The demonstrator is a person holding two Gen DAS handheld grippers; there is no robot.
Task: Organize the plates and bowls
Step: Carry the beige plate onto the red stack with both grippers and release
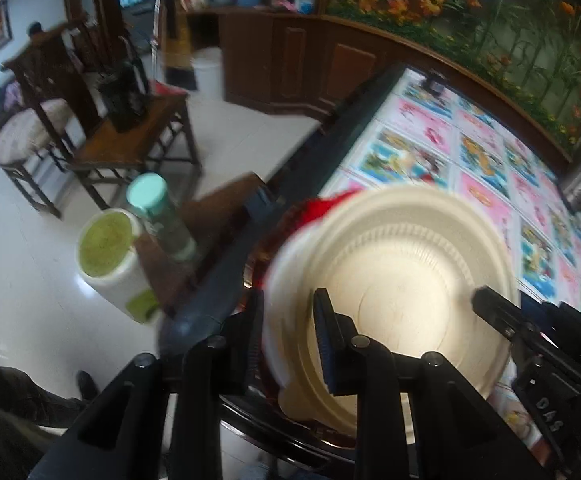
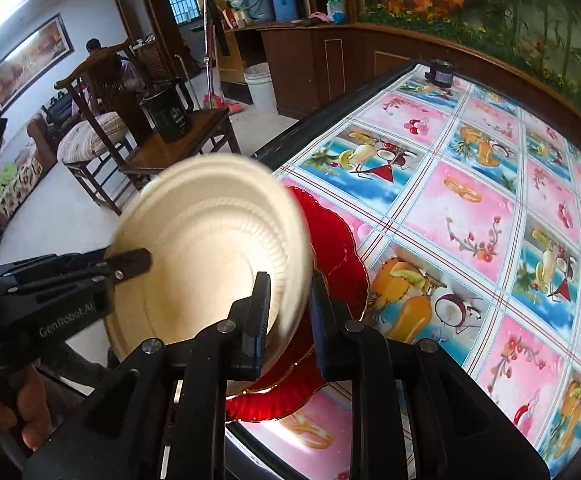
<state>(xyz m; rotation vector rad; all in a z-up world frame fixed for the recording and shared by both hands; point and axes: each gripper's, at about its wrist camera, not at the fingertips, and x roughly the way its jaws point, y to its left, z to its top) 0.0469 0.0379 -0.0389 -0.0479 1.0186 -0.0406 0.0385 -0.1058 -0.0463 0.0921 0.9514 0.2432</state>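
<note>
The stack of cream moulded-pulp disposable bowls sits over a red scalloped glass plate at the near left corner of the table covered in a fruit-patterned plastic cloth, and both tools straddle its rim from opposite sides. The right gripper has one finger inside the bowl and one outside, with the wall between them; its jaws stand slightly apart and a sliver of gap shows beside the rim, so this looks like a loosening hold, not a clamp. The left gripper straddles the opposite wall the same way, jaws a little apart, though blur makes it impossible to say whether a pad is touching. It also reaches into the right wrist view.

To finish this placement well, I'd judge the bowls should be settled and centred on the red plate before either tool lifts away. Open both sets of jaws fully, then draw them straight up along the wall so no pad drags the light rim sideways. Beyond the table's left edge a green-lidded white tub stands well apart
</note>
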